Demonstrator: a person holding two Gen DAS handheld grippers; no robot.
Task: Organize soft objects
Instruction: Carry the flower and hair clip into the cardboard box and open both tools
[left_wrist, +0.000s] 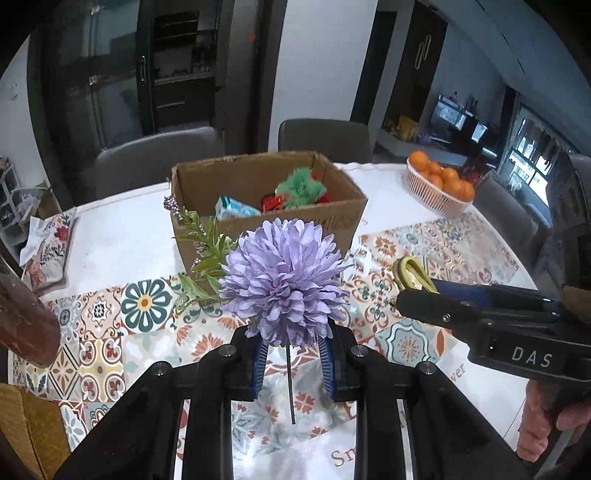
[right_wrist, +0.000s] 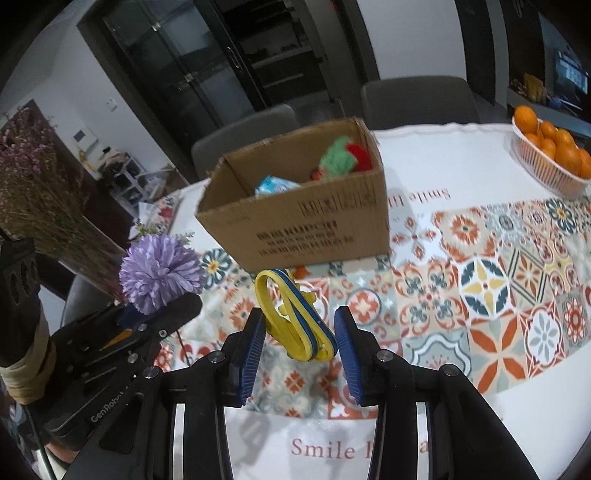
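My left gripper (left_wrist: 293, 341) is shut on a purple artificial flower (left_wrist: 284, 280), held above the table with its thin stem hanging down. It also shows in the right wrist view (right_wrist: 160, 273). My right gripper (right_wrist: 300, 328) is shut on a yellow and blue looped band (right_wrist: 291, 314), held above the patterned cloth; the band also shows in the left wrist view (left_wrist: 410, 275). A cardboard box (left_wrist: 266, 210) stands beyond both grippers, holding a green and red plush (left_wrist: 301, 186) and a light blue packet (left_wrist: 234, 210).
A white basket of oranges (left_wrist: 439, 186) stands at the right back. A vase of dried purple flowers (right_wrist: 44, 192) is at the left. A patterned tablecloth (right_wrist: 498, 295) covers the table. Grey chairs (left_wrist: 325, 138) stand behind the table. A folded cloth (left_wrist: 51, 251) lies far left.
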